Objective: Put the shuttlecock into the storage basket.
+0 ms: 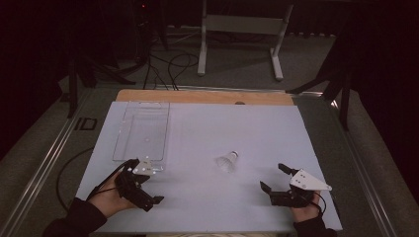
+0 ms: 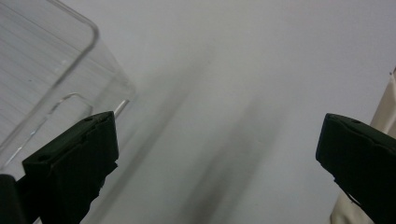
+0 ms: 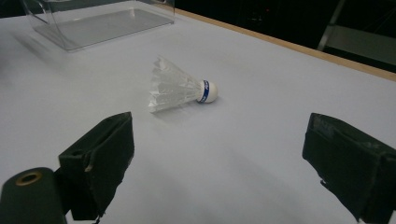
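Shuttlecock lies on its side mid-mat, cork pointing away from the clear box, ahead-left of my right gripper, the nearer one, jaws wide and empty.

Left gripper and right gripper, jaws apart.

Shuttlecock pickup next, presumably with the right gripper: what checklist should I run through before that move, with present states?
1. Right gripper open: ok, fingers wide apart.
2. Shuttlecock ahead of it, free on the table: ok, lying on its side.
3. Path to it unobstructed: ok.
4. Clear box ready and empty: ok.
5. Left gripper away from the shuttlecock: ok, open beside the box's near end.
6. Feathers undamaged: cannot tell.
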### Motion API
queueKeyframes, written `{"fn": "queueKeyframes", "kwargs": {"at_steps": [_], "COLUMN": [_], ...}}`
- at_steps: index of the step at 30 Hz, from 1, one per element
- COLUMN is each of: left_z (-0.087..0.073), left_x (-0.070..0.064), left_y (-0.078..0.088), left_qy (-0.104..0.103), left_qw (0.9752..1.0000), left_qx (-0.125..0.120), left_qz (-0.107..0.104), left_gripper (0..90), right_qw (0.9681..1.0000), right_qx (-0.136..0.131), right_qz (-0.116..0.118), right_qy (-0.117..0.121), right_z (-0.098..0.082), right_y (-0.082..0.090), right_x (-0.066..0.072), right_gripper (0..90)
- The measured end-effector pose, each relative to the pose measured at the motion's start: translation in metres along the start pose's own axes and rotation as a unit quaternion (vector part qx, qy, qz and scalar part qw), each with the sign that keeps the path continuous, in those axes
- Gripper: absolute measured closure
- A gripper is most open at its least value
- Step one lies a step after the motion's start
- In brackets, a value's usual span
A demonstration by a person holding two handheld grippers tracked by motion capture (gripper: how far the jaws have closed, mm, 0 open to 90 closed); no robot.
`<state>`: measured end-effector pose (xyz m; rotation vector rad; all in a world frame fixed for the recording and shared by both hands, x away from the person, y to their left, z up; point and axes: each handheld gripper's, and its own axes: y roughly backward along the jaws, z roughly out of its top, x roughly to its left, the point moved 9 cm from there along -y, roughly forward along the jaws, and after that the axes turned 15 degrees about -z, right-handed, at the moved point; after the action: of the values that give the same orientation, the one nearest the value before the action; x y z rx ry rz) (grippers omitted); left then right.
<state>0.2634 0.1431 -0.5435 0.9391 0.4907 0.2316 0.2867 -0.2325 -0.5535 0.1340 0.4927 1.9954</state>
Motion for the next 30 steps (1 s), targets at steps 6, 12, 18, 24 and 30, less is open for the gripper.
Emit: {"fn": "queueKeyframes", "kwargs": {"at_steps": [6, 12, 18, 24, 30], "left_z": [0.008, 0.015, 0.021, 0.028, 0.037], "left_x": [-0.003, -0.006, -0.008, -0.013, -0.014], "left_y": [-0.004, -0.009, -0.013, -0.016, -0.017], "left_qy": [0.011, 0.013, 0.008, 0.004, 0.009], "left_qw": [0.9996, 0.9986, 0.9965, 0.9929, 0.9905], "left_qx": [0.017, 0.043, 0.077, 0.113, 0.132], "left_qz": [-0.020, -0.027, -0.031, -0.038, -0.038], "left_gripper": [0.1, 0.1, 0.1, 0.1, 0.1], "right_qw": [1.0000, 1.0000, 1.0000, 1.0000, 1.0000], "right_qx": [0.003, 0.003, 0.003, 0.003, 0.004], "right_qz": [0.001, 0.001, 0.001, 0.001, 0.001], "right_qy": [-0.001, -0.001, -0.002, -0.002, -0.002], "right_z": [-0.001, -0.001, 0.000, 0.000, 0.000], "right_y": [0.000, 0.000, 0.000, 0.000, 0.000], "right_x": [0.001, 0.000, 0.000, 0.000, 0.000], "right_gripper": [9.3, 9.3, 9.3, 9.3, 9.3]}}
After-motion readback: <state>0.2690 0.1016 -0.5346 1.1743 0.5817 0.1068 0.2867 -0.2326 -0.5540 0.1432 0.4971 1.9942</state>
